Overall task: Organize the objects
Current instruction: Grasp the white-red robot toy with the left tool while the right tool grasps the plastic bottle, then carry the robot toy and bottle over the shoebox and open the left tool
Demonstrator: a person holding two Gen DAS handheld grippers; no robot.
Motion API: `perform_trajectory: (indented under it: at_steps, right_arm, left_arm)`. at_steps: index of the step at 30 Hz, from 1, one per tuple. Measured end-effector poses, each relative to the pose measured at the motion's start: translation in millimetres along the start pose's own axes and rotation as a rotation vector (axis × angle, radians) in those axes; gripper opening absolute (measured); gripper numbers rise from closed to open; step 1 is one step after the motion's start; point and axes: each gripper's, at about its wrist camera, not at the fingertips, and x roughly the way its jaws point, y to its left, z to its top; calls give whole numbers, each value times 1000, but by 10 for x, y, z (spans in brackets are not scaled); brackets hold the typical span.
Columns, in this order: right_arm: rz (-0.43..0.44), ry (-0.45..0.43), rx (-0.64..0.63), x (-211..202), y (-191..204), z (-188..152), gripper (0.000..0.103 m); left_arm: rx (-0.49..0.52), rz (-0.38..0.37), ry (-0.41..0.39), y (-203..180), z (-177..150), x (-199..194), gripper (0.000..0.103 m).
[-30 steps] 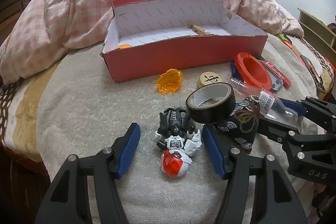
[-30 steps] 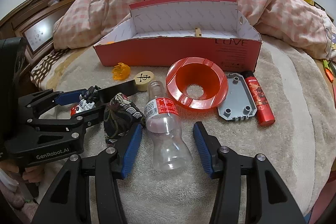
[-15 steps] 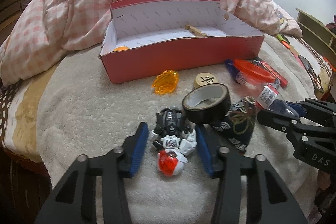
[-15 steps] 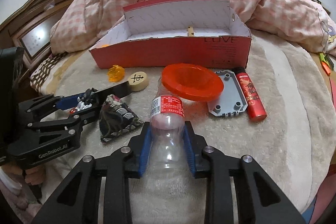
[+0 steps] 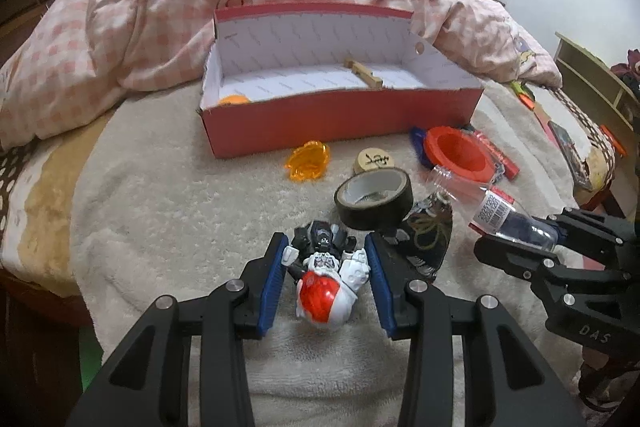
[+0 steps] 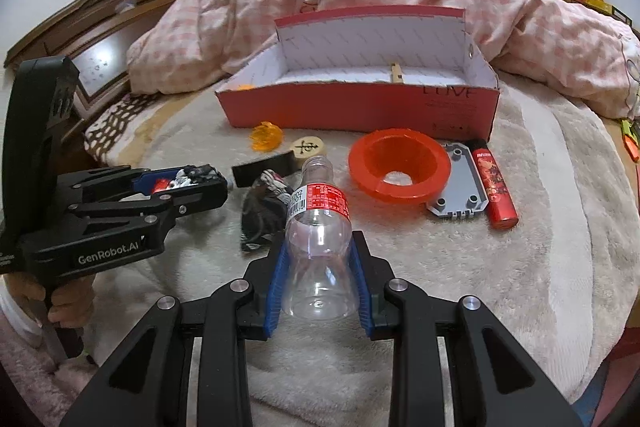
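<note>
Red box (image 5: pixel 340 115) holds a wooden clip (image 5: pixel 366 73); right hand-held gripper (image 6: pixel 320 267) clamps bottle (image 6: pixel 318 223), left (image 5: pixel 326 273) narrowly brackets toy (image 5: pixel 326 281).

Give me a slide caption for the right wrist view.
Right tongs clamp a clear plastic bottle in front of the red box.

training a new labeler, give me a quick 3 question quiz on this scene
1. True or false: the right hand-held gripper is shut on the bottle.
2. What lies between the left hand-held gripper fingers: A tape, B robot toy, C lighter?
3. Fill in: the wooden piece lies inside the red ____.

Key: 1 true. 2 B, the robot toy; the tape sits just beyond it and the lighter lies right of the funnel. 3 box.
</note>
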Motion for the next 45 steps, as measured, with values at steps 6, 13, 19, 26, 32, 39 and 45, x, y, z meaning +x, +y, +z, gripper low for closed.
perform_trajectory:
  at_steps: [6, 13, 19, 26, 32, 39, 45]
  right_arm:
    - [48, -49, 3, -135, 17, 65, 31]
    - [77, -62, 4, -122, 33, 149, 31]
    - [73, -72, 9, -76, -4, 263, 31]
    - [60, -91, 20, -59, -84, 392, 31]
    - [49, -114, 20, -57, -142, 511, 31]
    - [36, -130, 21, -21, -180, 640, 31]
    - [23, -136, 26, 30, -209, 730, 31]
  left_arm:
    - [-11, -5, -38, 44, 116, -104, 39]
    - [-16, 17, -68, 91, 288, -100, 39]
    - [-37, 22, -86, 142, 460, -38, 39]
    - [-29, 26, -126, 119, 631, -43, 39]
    - [-30, 22, -148, 101, 743, -30, 39]
    - [-43, 22, -168, 117, 866, 24, 39]
    - [-44, 31, -192, 133, 1011, 72, 39]
